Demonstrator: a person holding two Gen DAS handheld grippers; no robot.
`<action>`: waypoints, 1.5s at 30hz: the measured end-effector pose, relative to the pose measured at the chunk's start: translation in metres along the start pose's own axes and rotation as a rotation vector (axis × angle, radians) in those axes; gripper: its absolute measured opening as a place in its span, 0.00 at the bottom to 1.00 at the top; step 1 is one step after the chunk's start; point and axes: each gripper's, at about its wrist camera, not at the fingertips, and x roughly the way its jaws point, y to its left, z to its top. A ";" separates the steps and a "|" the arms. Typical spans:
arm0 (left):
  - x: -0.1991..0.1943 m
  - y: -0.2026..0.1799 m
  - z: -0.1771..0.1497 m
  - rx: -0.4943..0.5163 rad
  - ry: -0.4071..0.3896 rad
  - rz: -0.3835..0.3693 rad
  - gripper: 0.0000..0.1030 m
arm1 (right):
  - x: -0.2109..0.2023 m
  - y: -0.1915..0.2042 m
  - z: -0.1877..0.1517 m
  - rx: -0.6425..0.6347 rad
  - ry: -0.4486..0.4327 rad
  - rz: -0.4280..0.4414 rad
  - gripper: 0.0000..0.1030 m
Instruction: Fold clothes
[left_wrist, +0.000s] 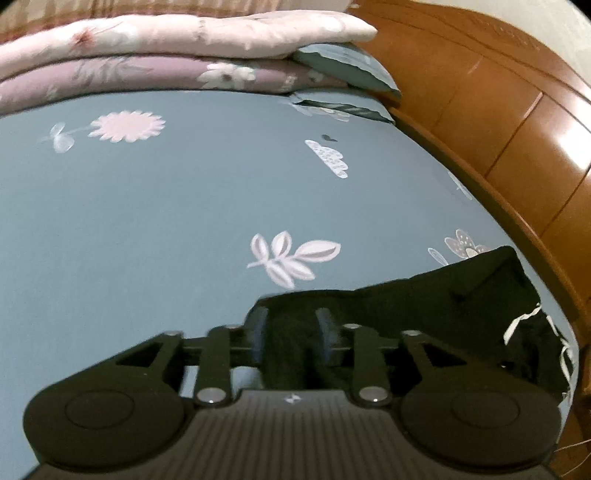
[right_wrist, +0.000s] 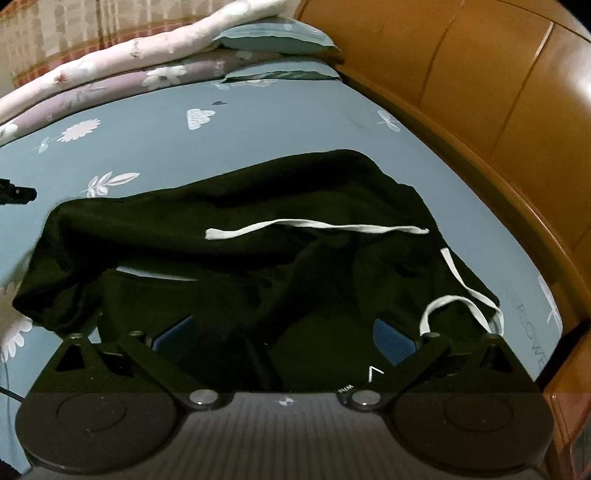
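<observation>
A black drawstring garment (right_wrist: 236, 258), probably a hoodie or sweatpants though which cannot be told, is seen lying crumpled on the blue flowered bedsheet (left_wrist: 147, 206), near the side of the bed that runs along the wooden bed frame (right_wrist: 498, 129). Its white drawstring (right_wrist: 314, 227) is draped across the top of the heap, with a second loop of it hanging at the right.

The left gripper (left_wrist: 291, 334) is seen with its blue pads drawn close together and a fold of the black cloth pinched between them, at the garment's left end; the rest of the cloth runs away to the right of it, toward the bed frame. The right gripper (right_wrist: 284, 341) is held with its blue pads wide apart, low over the near edge of the heap, with cloth lying between them but not clamped.

The garment's long axis is judged to run left to right across both views, so that each gripper sits near one end of it. Whether the cloth is being spread flat for folding or gathered in mid-fold cannot be settled from this heap. No neat fold is visible. A stack of folded quilts (left_wrist: 147, 48) is seen at the far edge of the bed, well apart from the garment.
</observation>
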 end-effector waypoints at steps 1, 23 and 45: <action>-0.005 0.005 -0.004 -0.017 -0.001 0.004 0.44 | 0.000 0.001 0.001 -0.004 0.000 0.005 1.00; 0.024 0.014 -0.098 -0.388 0.145 -0.211 0.49 | 0.005 0.016 -0.012 -0.011 0.031 0.058 1.00; 0.037 -0.089 -0.015 -0.107 0.018 -0.393 0.06 | -0.006 0.010 -0.022 0.017 0.000 0.060 1.00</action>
